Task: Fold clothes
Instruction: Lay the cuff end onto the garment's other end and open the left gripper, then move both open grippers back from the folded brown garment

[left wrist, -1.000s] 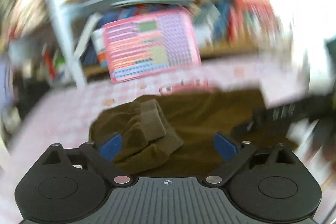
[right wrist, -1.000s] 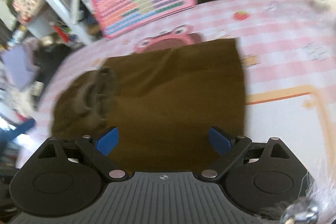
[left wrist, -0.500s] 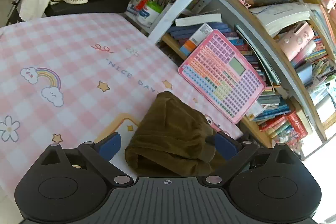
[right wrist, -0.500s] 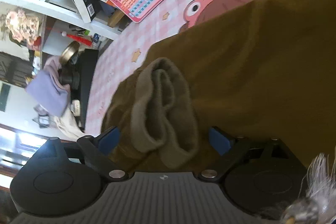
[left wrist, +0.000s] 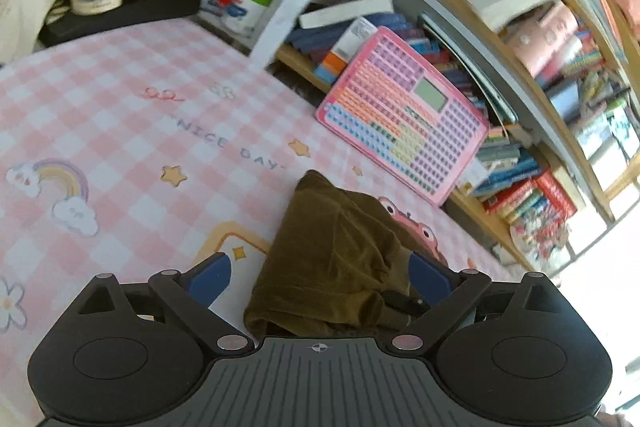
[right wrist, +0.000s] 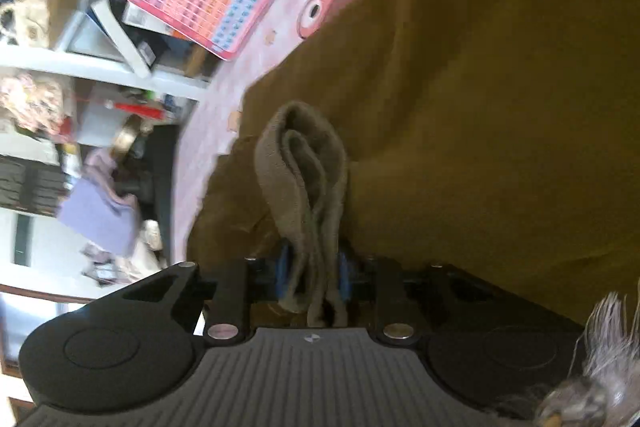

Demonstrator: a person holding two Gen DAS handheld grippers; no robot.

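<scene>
Closing from wide apart, right tongs (right wrist: 311, 273) pinch the ribbed cuff (right wrist: 304, 179); left tongs (left wrist: 320, 275) stay apart.

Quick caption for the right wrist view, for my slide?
Right gripper closing on the ribbed cuff of a brown garment lying on the pink checked mat.
</scene>
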